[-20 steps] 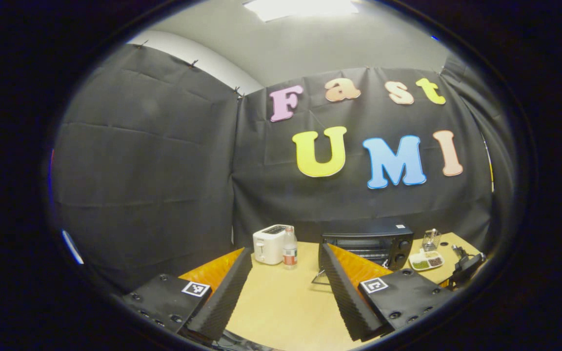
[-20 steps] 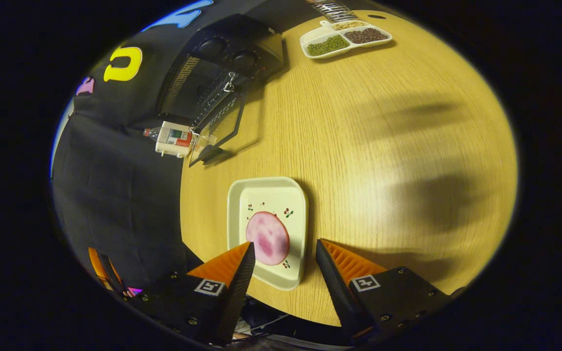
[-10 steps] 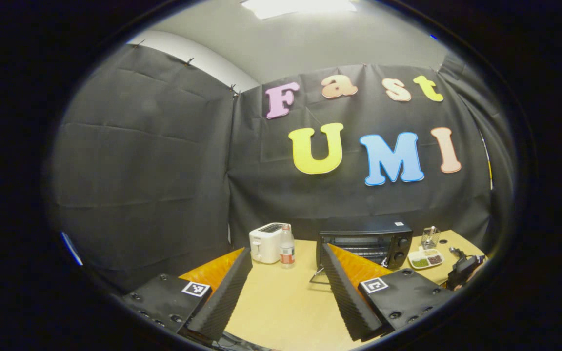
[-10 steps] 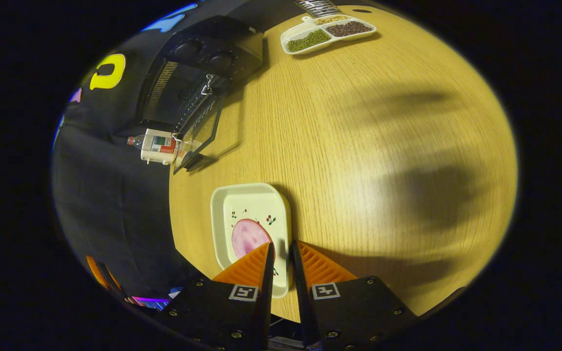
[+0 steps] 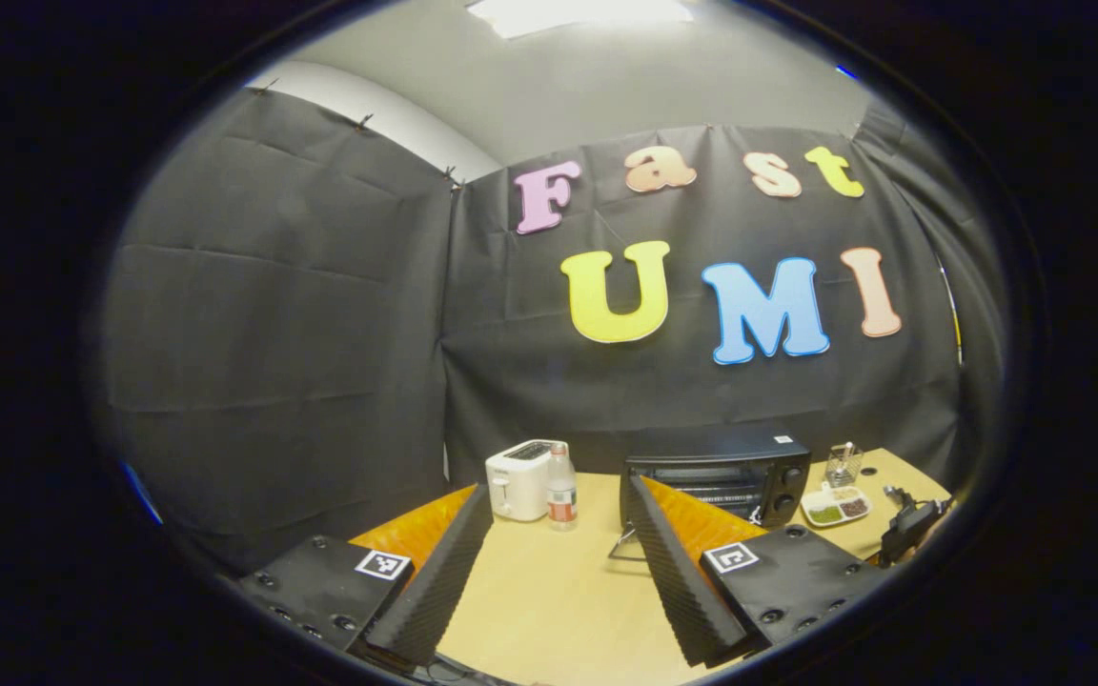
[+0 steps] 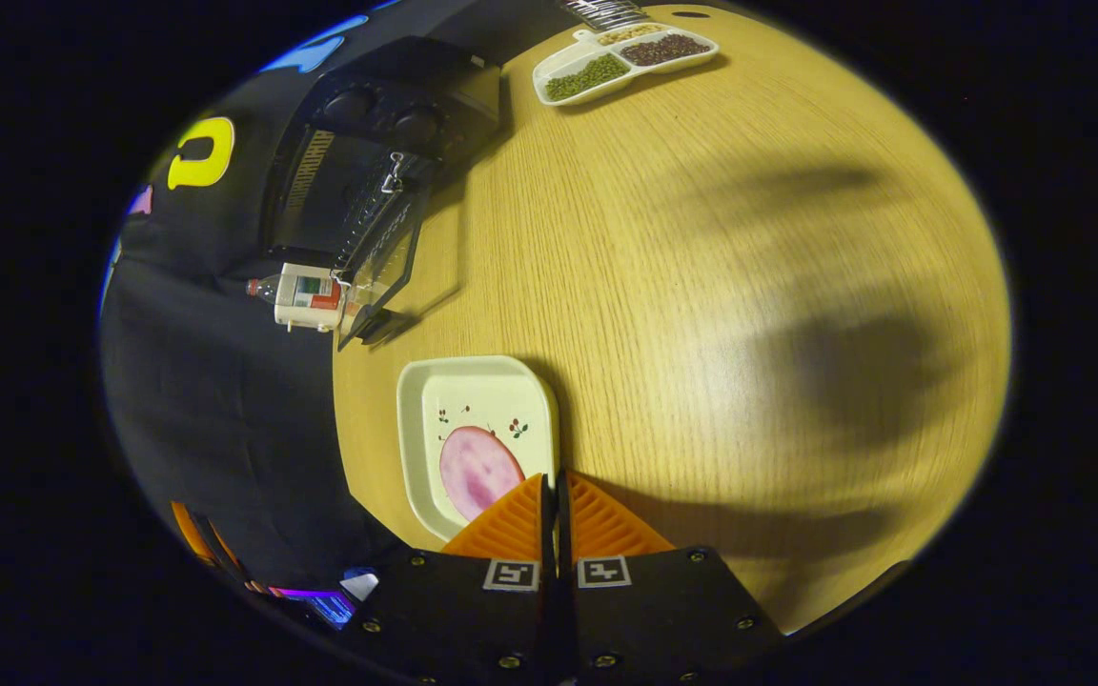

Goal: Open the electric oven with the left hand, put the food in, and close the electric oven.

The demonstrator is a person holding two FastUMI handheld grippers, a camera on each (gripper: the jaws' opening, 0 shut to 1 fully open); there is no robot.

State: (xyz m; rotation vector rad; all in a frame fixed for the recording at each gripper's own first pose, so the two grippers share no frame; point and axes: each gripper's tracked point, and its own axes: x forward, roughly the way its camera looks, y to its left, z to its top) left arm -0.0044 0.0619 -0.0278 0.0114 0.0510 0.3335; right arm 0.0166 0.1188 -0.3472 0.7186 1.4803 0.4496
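The black electric oven (image 6: 387, 105) stands at the table's back with its glass door (image 6: 387, 252) swung down open. A cream plate (image 6: 473, 400) carrying a pink slice of ham (image 6: 477, 472) lies near the table's left edge. My right gripper (image 6: 552, 481) is shut on the plate's right rim, both fingers pressed together over it. In the left gripper view, my left gripper (image 5: 559, 491) is held open with nothing in it, back from the oven (image 5: 716, 476) and pointing toward it.
A white toaster (image 5: 518, 479) and a small bottle (image 5: 561, 495) stand left of the oven. A sectioned dish of beans (image 6: 620, 67) and a wire holder (image 5: 843, 465) sit to its right. The wooden table (image 6: 701, 286) is bare across its middle and right.
My right gripper came down over the plate's rim and went from wide open to shut on it. The left gripper stayed open and barely shifted.
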